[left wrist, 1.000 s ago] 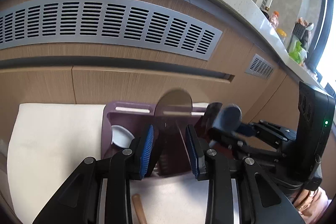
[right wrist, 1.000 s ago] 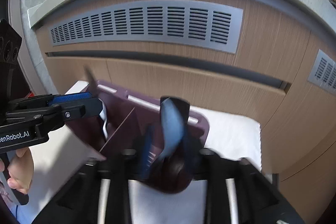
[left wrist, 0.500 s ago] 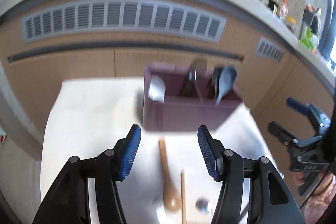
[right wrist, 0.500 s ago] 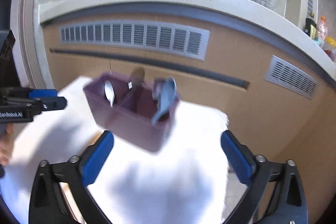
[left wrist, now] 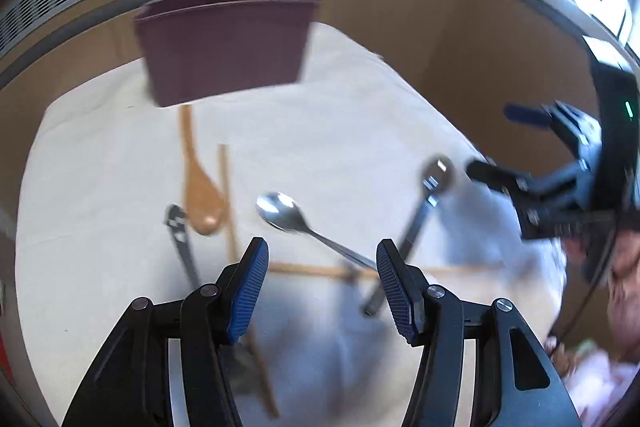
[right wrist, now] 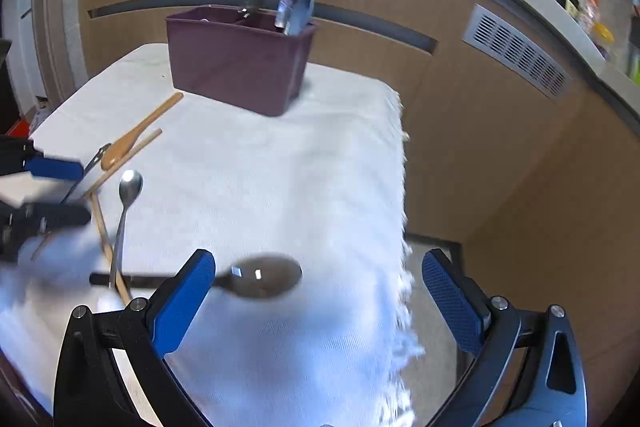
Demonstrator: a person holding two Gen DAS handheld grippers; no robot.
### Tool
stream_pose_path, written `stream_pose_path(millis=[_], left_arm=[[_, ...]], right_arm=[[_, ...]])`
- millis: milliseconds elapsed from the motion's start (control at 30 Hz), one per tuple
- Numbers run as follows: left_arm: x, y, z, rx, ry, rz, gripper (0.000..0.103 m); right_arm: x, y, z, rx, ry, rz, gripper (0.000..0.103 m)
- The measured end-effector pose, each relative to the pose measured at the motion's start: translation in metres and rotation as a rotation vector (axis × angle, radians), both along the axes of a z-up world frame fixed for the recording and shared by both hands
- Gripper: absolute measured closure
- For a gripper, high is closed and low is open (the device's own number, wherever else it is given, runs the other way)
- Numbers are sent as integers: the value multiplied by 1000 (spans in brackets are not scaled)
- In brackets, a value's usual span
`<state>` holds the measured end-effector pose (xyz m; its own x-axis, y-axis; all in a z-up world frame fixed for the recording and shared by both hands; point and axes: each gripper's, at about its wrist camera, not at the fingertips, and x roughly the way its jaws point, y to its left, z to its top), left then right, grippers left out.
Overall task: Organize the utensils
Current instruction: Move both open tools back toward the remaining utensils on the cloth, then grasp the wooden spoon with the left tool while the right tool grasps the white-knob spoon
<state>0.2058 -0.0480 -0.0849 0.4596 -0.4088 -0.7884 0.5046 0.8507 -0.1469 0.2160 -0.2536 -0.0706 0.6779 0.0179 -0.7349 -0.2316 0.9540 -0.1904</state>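
We find both grippers withdrawn from the maroon utensil caddy (right wrist: pixel 240 67), which now stands ahead. The left gripper (left wrist: pixel 320 279) and right gripper (right wrist: pixel 320 303) have just opened and are empty. The dark spoon (right wrist: pixel 264 281) between the right jaws seems next.

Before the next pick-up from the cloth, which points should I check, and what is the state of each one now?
1. Left gripper jaws open and empty: ok.
2. Right gripper jaws open wide and empty: ok.
3. Utensils remain on the white cloth: ok; silver spoon, wooden spoon, dark spoon, chopsticks.
4. Silver spoon free to lift alone: not ok; its handle crosses a chopstick and the dark spoon's handle.
5. Maroon organizer upright on the cloth: ok.
6. Free space in its compartments: cannot tell; the inside is mostly hidden.
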Motion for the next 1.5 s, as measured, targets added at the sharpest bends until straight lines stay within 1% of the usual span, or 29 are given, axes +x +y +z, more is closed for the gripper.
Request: stream_pose_path(millis=[100,167,233,267,300,333,367,400,433,500,600,667,767,833,867,900,933,967,1000,1167,1200,1233,1267,1300,1367,1500], left_arm=[[-19,-15,-4,45,-14,-89,46],[-30,-22,-8,81,-18,-122,46],[-34,-18,-10,105,-10,-89,46],[-33,-9,-11,104,5,-47,46],[-32,-1,-11,94,19,-8,46],[-30,9,-12,76,35,36,45],[-28,20,-11,53,50,86,45],[-26,29,-10,39,55,121,44],[-25,41,-7,24,57,170,43],[-22,60,-3,12,48,228,38],[-15,80,-1,2,44,285,37],[-12,89,-2,-29,60,308,37],[-6,87,-3,-65,73,303,38],[1,79,-4,-61,59,286,38],[7,72,-4,-53,38,267,41],[14,68,-5,-44,28,259,48],[24,62,-6,-26,21,257,52],[35,58,-8,-25,26,261,57],[45,55,-10,-29,32,270,59],[82,50,-26,1,56,343,59],[85,48,-26,15,38,349,59],[87,46,-27,29,33,347,60],[88,46,-26,23,31,344,71],[87,46,-26,9,34,344,74],[84,52,-24,-1,40,349,74],[64,71,-15,1,21,364,74]], right_arm=[[-8,-12,0,59,44,4,0],[-16,-17,0,124,76,28,0],[-23,-15,-4,176,115,69,0],[-28,-9,-7,188,144,101,1],[-33,0,-11,189,167,139,7],[-36,6,-13,185,176,163,21],[-39,15,-17,169,190,195,29],[-41,24,-20,151,204,225,43],[-43,35,-24,130,222,268,55],[-45,50,-29,109,247,323,60],[-43,66,-29,82,240,363,60],[-36,71,-22,104,227,365,60],[-26,70,-13,116,205,340,58],[-21,68,-12,106,190,323,58],[-19,66,-12,105,190,318,58],[-19,63,-12,110,193,310,57],[-17,60,-13,118,201,298,57],[-15,55,-13,127,207,284,57],[-15,51,-14,135,210,270,57],[-18,26,-17,159,216,183,57],[-18,23,-18,156,213,175,57],[-18,24,-18,152,212,174,57],[-17,25,-18,149,209,177,57],[-16,27,-17,150,208,183,57],[-10,38,-15,165,207,210,57],[7,67,-15,198,220,263,57]])
